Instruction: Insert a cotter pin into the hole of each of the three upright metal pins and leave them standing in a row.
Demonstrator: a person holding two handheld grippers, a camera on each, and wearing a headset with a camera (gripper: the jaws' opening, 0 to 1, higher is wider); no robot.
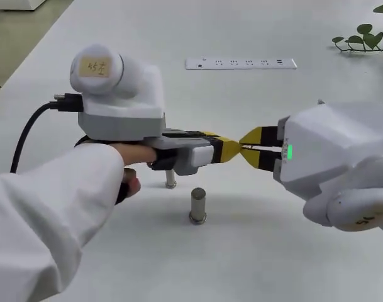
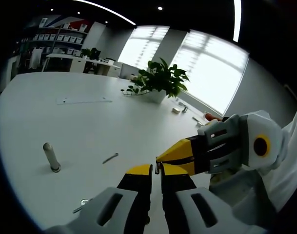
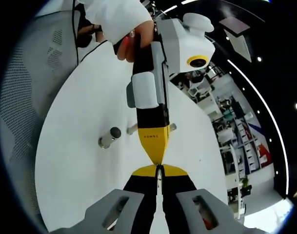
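Note:
My left gripper [image 1: 234, 150] and my right gripper [image 1: 246, 150] meet tip to tip above the table. Both are shut, with a small cotter pin [image 2: 157, 168] pinched where the tips touch. In the right gripper view it is a thin sliver [image 3: 159, 170] between my own jaws, and the left gripper [image 3: 158, 158] comes down from the top. A thick upright metal pin [image 1: 197, 206] stands on the table just below the tips. A thinner upright pin [image 1: 170, 178] stands behind it, half hidden under the left gripper. Another upright pin [image 2: 51, 157] stands apart, and a loose cotter pin [image 2: 109, 158] lies beside it.
A white power strip [image 1: 240, 63] lies at the far side of the table, with a trailing plant [image 1: 366, 38] at the far right. A black cable [image 1: 24, 135] runs off the left gripper's back. One more small pin [image 2: 81, 204] lies near the left jaws.

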